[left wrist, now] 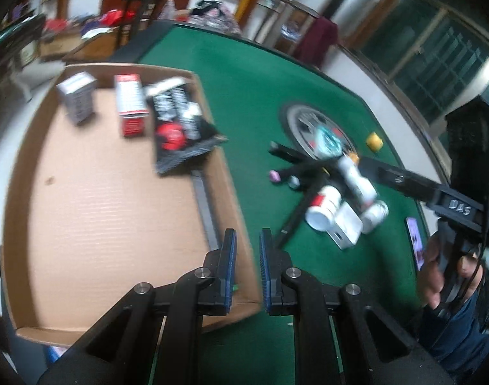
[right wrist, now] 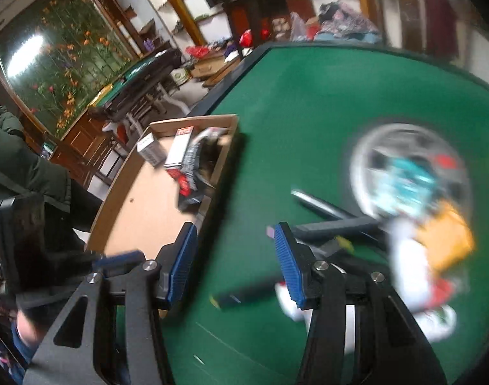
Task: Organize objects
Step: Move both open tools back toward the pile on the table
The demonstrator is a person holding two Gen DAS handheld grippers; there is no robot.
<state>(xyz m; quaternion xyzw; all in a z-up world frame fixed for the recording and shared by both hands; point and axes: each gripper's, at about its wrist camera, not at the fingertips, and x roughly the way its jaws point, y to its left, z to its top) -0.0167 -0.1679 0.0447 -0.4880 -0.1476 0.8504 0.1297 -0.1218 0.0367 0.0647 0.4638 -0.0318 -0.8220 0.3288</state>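
Observation:
A shallow cardboard tray (left wrist: 116, 208) lies on the green table (left wrist: 260, 73). At its far end are a grey-white box (left wrist: 77, 96), a red-and-white box (left wrist: 130, 106) and a black snack bag (left wrist: 180, 122). My left gripper (left wrist: 247, 234) hovers over the tray's right wall, shut and holding nothing. To the right is a pile: white bottles (left wrist: 324, 208), a white box (left wrist: 347, 227), a teal packet (left wrist: 328, 138) and black sticks (left wrist: 299, 215). My right gripper (right wrist: 235, 227) is open and empty over the felt between the tray (right wrist: 141, 211) and the blurred pile (right wrist: 408, 256).
A yellow cube (left wrist: 374, 141) and a small pink item (left wrist: 274, 176) sit near the pile. A round silver disc (left wrist: 305, 122) is set into the table's middle. A phone (left wrist: 416, 240) lies at the right edge, beside a person's hand (left wrist: 437, 276). Furniture stands behind.

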